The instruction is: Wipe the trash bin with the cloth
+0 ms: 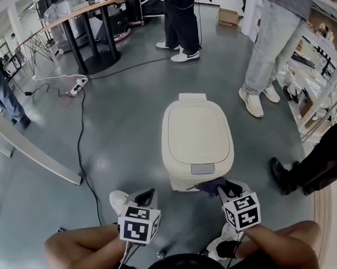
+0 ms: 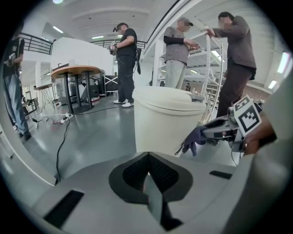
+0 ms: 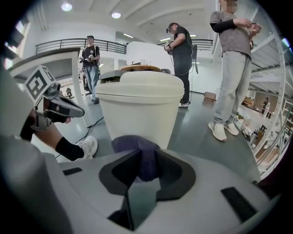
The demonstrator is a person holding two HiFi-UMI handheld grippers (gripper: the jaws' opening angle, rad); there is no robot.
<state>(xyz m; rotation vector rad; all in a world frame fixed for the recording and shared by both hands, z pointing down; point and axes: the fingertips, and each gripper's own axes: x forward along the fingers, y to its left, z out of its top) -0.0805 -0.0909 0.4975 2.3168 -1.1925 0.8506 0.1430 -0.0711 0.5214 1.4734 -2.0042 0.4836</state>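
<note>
A cream trash bin (image 1: 197,144) with a closed lid stands on the grey floor ahead of me; it also fills the middle of the left gripper view (image 2: 167,119) and the right gripper view (image 3: 142,107). My right gripper (image 1: 224,188) is shut on a dark purple cloth (image 3: 137,151), held low against the bin's near front side. The cloth (image 2: 194,137) hangs from those jaws in the left gripper view. My left gripper (image 1: 146,198) is shut with nothing in it, a little left of the bin's base.
A black cable (image 1: 80,146) runs across the floor on the left. A round table (image 1: 86,29) stands at the far left. People stand beyond the bin (image 1: 180,24) and at its right (image 1: 265,54). A dark shoe (image 1: 282,173) is near right. Shelving (image 1: 316,80) lines the right side.
</note>
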